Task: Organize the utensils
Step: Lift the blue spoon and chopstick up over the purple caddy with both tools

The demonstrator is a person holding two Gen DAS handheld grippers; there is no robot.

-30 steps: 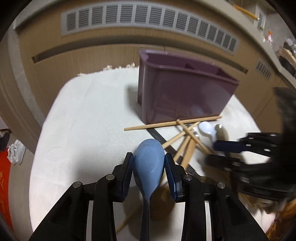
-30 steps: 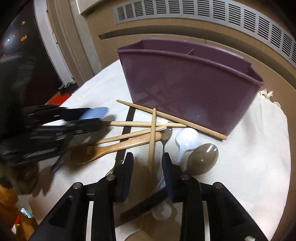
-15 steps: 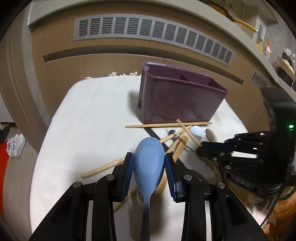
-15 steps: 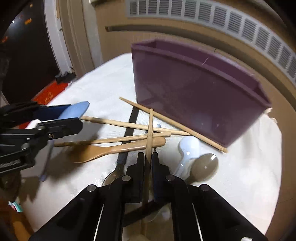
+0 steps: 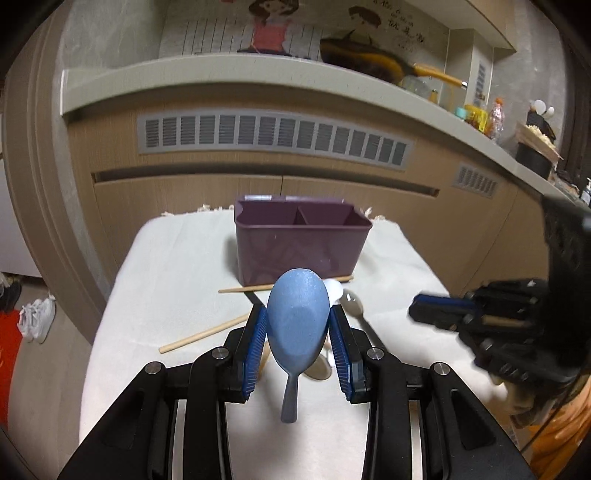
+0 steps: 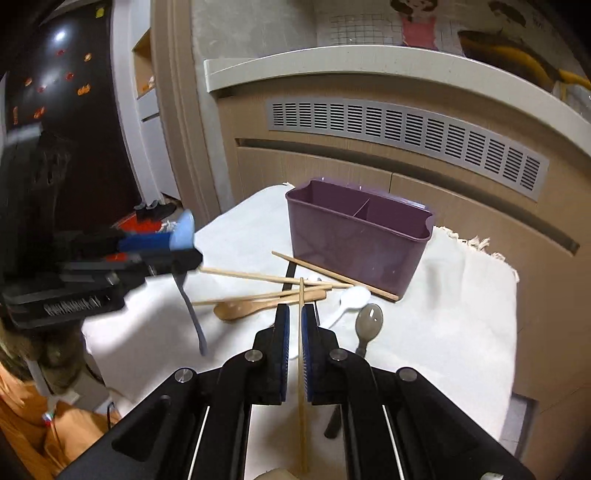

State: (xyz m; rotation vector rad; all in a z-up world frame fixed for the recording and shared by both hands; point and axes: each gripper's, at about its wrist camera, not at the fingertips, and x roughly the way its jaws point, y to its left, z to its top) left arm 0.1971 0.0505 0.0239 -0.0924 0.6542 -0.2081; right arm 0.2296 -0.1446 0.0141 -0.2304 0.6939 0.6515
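While left gripper (image 5: 297,332) fingers clamp blue spoon (image 5: 297,321) | right gripper (image 6: 294,325) fingers pinch chopstick (image 6: 302,354) | chopstick's end cut off.

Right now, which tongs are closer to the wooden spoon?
Right. The right tongs, gripping a chopstick, hover just above the wooden spoon. The left tongs, holding the blue spoon, sit off to its side.

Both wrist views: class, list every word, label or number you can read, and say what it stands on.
Nothing can be quoted.
Wall poster: Chinese characters, too blurred to read.
Left gripper, on its body: pale lettering, motion-blurred, unreadable.
Purple organizer: no label shows.
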